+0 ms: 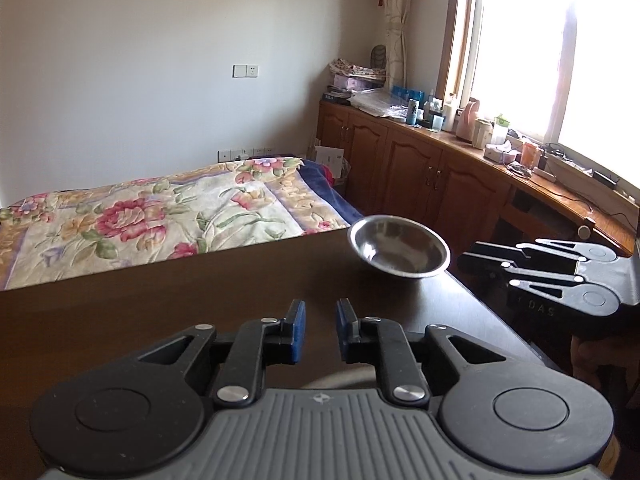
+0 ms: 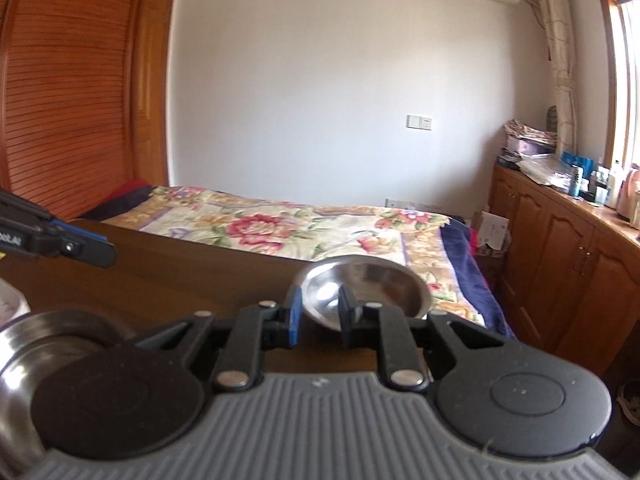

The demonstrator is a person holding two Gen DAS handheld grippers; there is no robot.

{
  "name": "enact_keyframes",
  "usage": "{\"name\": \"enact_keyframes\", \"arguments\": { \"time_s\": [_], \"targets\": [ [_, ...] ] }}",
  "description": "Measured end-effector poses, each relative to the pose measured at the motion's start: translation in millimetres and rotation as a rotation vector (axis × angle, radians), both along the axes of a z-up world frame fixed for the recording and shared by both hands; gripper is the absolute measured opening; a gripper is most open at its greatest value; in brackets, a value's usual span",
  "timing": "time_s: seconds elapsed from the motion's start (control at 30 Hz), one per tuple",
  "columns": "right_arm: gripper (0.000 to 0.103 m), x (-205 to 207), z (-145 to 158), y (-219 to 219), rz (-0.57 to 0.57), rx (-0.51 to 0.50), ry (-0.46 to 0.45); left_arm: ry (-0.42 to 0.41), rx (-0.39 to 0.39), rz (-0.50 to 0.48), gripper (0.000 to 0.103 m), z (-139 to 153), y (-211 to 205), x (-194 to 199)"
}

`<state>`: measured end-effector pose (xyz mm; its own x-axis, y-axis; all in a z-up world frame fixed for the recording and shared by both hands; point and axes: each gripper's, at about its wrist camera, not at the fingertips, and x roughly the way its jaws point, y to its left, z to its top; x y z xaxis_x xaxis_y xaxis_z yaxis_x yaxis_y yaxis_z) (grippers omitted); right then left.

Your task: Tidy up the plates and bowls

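Sitting near the far right corner of a dark wooden table (image 1: 168, 320), a steel bowl (image 1: 399, 246) rests upright and empty, its rim catching window light. The left gripper (image 1: 320, 330) hovers over the table nearer the camera, its blue-padded jaws parted with nothing between them, well short of the bowl. In the left wrist view the right gripper (image 1: 486, 264) enters from the right edge, turned on its side just beside the bowl's right rim, with no clear contact visible; its fingers look parted there too.

From the right wrist view the right gripper (image 2: 319, 314) points at the same bowl (image 2: 366, 290), jaws apart, one blue pad at the bowl's left rim and the other finger in front of its hollow. Whether either pad touches the metal cannot be told. A second steel dish (image 2: 48, 344) lies at the lower left of that view, partly hidden behind the gripper body, and seems to hold nested rings, perhaps stacked pieces. The left gripper (image 2: 90, 250) shows at the left edge, above the table.

Beyond the table lies a bed (image 1: 160, 216) under a floral cover. Wooden cabinets (image 1: 420, 168) run along the window wall, their top crowded with bottles and boxes.
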<state>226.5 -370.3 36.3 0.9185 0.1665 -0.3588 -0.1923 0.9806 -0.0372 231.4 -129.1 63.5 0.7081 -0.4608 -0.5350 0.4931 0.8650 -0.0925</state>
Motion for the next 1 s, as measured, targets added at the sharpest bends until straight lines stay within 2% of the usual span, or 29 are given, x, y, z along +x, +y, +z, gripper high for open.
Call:
{"name": "enact_keyframes", "arguments": {
  "time_s": [0.07,0.1,0.13,0.2,0.4,0.5,0.7,1.0],
  "targets": [
    [0.022,6.3,-2.7,-5.8,-0.014,0.007,0.002,-0.003,0.01,-0.006,0.028,1.6,-7.5,6.4],
    [0.026,9.7,-4.2,-8.2,-0.021,0.01,0.004,-0.002,0.012,-0.013,0.032,2.4,-11.2,9.9],
    [0.036,12.9,-5.7,-10.3,-0.029,0.012,0.004,0.0,0.013,-0.019,0.033,3.1,-14.5,13.5],
    [0.045,17.7,-8.3,-12.9,-0.039,0.012,0.002,-0.002,0.024,-0.026,0.037,3.4,-20.5,18.8],
    [0.045,36.6,-18.3,-25.6,-0.083,0.021,0.019,0.003,0.052,-0.039,0.054,2.2,-41.9,36.7],
    [0.045,45.4,-23.9,-34.0,-0.104,0.042,0.036,0.008,0.078,-0.048,0.057,-1.8,-51.2,47.4],
    [0.048,59.9,-32.7,-48.5,-0.142,0.08,0.073,0.042,0.094,-0.057,0.06,-9.0,-62.9,67.3],
    [0.048,73.2,-39.8,-55.6,-0.133,0.131,0.123,0.086,0.107,-0.062,0.06,-20.1,-78.2,87.2]
  ]
}}
